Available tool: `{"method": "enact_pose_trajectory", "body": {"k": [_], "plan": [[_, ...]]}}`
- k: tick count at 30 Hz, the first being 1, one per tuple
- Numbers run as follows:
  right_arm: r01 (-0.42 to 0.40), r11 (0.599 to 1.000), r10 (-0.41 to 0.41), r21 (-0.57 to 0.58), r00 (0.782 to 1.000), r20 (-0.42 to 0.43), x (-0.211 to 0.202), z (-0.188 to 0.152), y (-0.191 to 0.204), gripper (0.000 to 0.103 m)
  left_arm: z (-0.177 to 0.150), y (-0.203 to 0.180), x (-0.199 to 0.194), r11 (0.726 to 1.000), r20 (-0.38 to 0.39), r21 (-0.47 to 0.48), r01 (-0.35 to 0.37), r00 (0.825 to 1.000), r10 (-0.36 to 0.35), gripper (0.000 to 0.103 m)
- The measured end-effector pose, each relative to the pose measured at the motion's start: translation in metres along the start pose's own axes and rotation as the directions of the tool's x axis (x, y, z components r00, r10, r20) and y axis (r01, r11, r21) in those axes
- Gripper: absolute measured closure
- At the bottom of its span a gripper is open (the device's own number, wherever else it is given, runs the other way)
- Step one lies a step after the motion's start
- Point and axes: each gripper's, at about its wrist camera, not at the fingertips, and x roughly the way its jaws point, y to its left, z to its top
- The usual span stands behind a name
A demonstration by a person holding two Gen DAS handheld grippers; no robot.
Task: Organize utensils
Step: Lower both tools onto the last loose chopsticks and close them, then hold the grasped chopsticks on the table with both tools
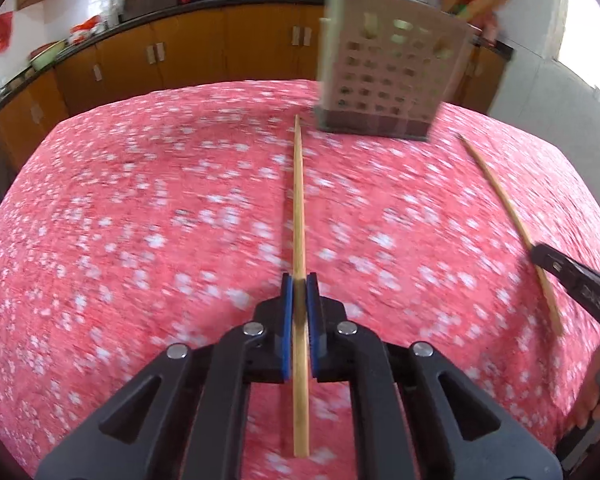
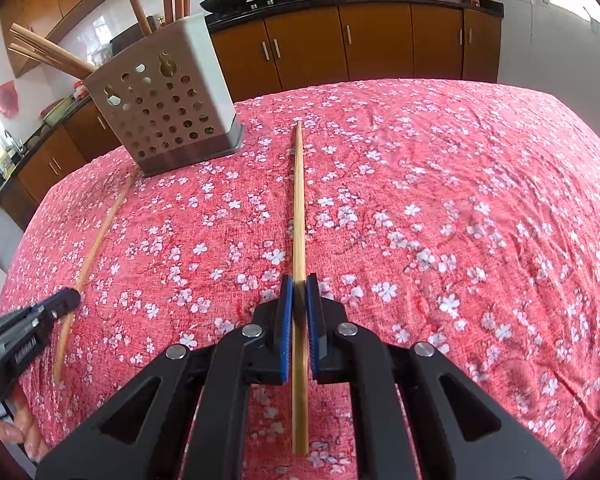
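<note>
Left gripper (image 1: 299, 280): jaws clamped on bamboo chopstick (image 1: 298, 200), tip pointing toward perforated utensil holder (image 1: 388, 80) on tabletop (image 1: 140, 220). Right gripper (image 2: 299, 280): jaws clamped on second chopstick (image 2: 298, 208). Holder already contains chopsticks and wooden utensils (image 2: 52, 54). Floral red cloth covers tabletop.

On the bench (image 2: 460, 200) the utensil holder (image 2: 168, 112) stands at the far side, chopsticks (image 2: 52, 56) leaning in it. Each gripper carries one chopstick lengthwise: left chopstick (image 1: 299, 208) ahead of the holder, right chopstick (image 2: 299, 208) to its right.
</note>
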Motion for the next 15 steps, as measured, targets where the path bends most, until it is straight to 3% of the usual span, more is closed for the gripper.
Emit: {"method": "enact_pose_trajectory", "body": {"k": [6,15], "plan": [[0.033,0.998,-0.033,-0.052,0.999,0.001,0.016,0.014,0.006,0.095,0.024,0.047,0.017,0.992,-0.005,-0.106,-0.069,0.998,0.069,0.095],[0.069,0.994,-0.069,-0.086,0.998,0.003,0.043,0.041,0.006,0.095,0.047,0.065,0.035,0.991,0.01,-0.088,-0.096,0.995,0.097,0.093]]}}
